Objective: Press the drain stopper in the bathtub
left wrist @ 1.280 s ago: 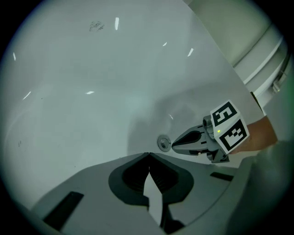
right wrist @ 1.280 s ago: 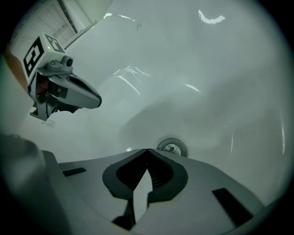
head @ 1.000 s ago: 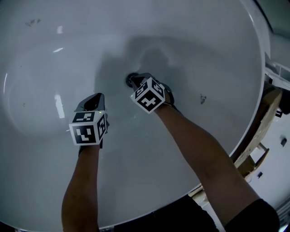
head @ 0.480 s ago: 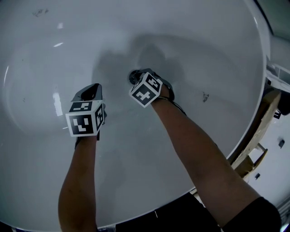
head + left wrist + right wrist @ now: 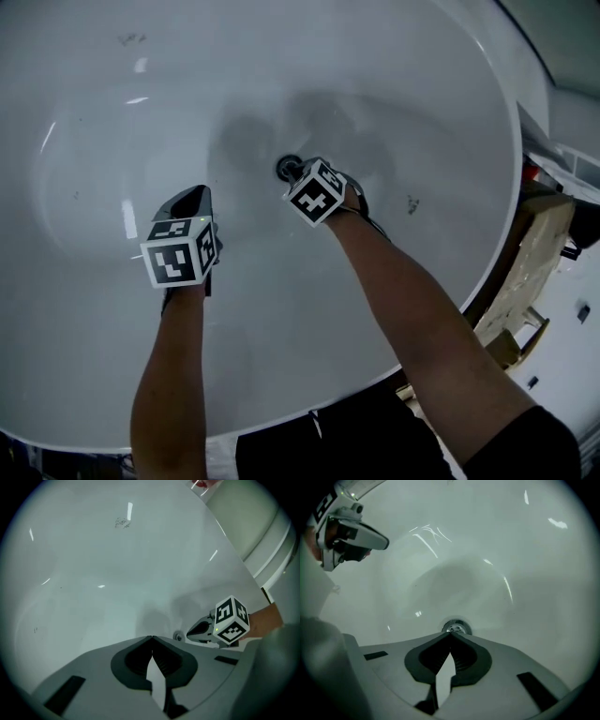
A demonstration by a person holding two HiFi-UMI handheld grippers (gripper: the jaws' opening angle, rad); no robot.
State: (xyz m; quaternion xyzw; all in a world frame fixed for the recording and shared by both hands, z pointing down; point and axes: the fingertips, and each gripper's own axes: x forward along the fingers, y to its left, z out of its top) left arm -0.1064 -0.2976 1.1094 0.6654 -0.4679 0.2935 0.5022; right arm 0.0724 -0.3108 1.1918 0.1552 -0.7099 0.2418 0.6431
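Hand-held grippers, 2, closed empty: left (image 5: 151, 639) apart, right (image 5: 450, 634) at 1 drain stopper (image 5: 456, 626).

Head view: steeply down into the bathtub (image 5: 84, 112). Gripper views: low and close, each along its own jaws. Both share the drain stopper (image 5: 455, 627), just beyond the right jaws' tips, right of the left ones.

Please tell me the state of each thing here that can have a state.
bathtub: no water visible.
drain stopper: in its drain; pressed or raised, cannot tell.
left gripper: shut, holding nothing.
right gripper: shut, holding nothing, tips at the drain stopper.
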